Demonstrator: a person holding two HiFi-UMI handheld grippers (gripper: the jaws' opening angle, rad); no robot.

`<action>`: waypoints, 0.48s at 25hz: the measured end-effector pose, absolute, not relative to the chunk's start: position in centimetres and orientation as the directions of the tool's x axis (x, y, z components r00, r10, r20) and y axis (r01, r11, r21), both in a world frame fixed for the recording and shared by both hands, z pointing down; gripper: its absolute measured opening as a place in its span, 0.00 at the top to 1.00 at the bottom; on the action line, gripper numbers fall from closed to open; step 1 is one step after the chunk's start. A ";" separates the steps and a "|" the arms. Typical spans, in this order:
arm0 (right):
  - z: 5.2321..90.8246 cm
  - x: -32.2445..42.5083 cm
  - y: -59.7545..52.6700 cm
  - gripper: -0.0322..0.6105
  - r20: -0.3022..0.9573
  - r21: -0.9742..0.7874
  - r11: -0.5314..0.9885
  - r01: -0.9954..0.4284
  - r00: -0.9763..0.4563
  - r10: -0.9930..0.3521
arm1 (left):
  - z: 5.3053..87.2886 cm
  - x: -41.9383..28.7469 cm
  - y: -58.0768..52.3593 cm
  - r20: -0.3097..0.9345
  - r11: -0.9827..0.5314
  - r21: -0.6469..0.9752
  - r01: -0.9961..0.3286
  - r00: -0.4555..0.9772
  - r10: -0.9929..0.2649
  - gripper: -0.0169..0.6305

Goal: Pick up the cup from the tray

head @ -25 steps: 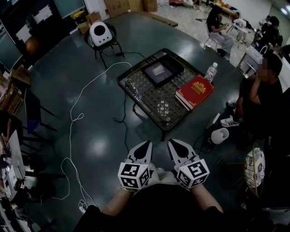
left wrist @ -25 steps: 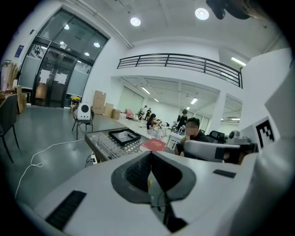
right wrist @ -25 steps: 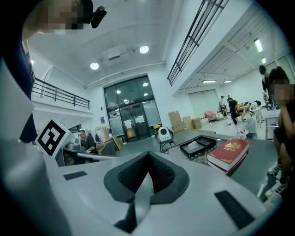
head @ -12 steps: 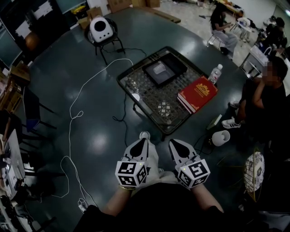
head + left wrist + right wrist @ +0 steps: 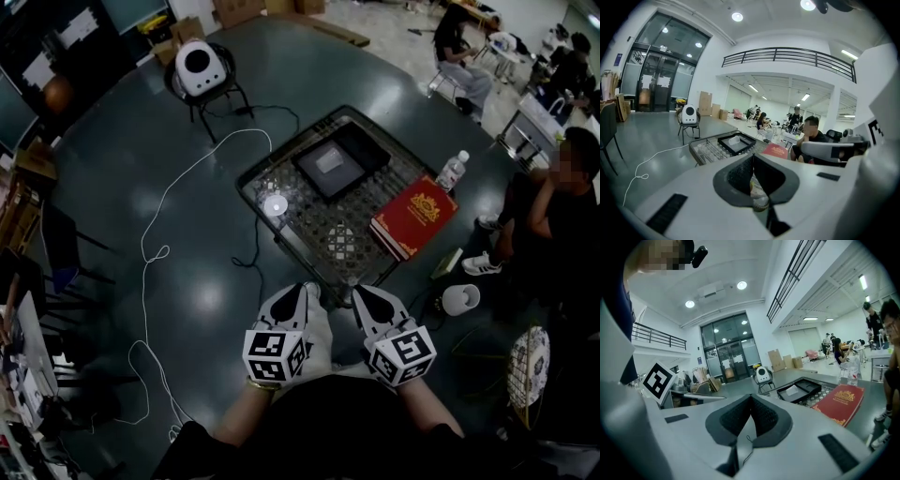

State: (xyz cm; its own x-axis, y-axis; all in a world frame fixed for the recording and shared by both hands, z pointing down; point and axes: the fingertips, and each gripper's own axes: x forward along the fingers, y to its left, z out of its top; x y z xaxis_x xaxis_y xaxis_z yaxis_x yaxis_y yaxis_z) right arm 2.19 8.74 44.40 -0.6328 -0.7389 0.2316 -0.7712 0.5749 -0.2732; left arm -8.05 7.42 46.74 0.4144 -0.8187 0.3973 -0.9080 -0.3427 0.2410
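A clear cup (image 5: 328, 161) lies in a black tray (image 5: 354, 142) on the far part of a low glass-topped table (image 5: 309, 211). In the left gripper view the cup (image 5: 734, 139) and the tray (image 5: 723, 140) show ahead, over the jaws. The right gripper view has the cup (image 5: 791, 390) and tray (image 5: 808, 387) to the right of the jaws. My left gripper (image 5: 305, 291) and right gripper (image 5: 362, 293) are side by side at the table's near edge, well short of the tray. Both are shut with nothing held.
A red book (image 5: 412, 216) lies on the table's right side, with a water bottle (image 5: 453, 171) past it. A seated person (image 5: 553, 206) is at the right. A white pod on a stand (image 5: 197, 66) and a white cable (image 5: 150, 253) occupy the floor at left.
The table has come closer to both grippers and now reaches their tips. Both grippers stay shut and side by side.
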 end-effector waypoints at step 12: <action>44.5 0.6 -2.0 0.93 0.257 -0.281 0.537 -0.796 -0.601 -0.757 | 47.8 -8.7 -3.2 0.457 -0.397 0.256 -0.882 0.472 -0.754 0.95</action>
State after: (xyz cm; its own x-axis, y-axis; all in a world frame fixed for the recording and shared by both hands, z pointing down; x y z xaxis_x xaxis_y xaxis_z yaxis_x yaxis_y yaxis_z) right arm 0.61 -1.97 44.53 -0.6010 -0.7567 0.2571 -0.7957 0.5367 -0.2807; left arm -8.73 -3.18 47.77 0.4720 -0.7542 0.4566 -0.8815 -0.3965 0.2563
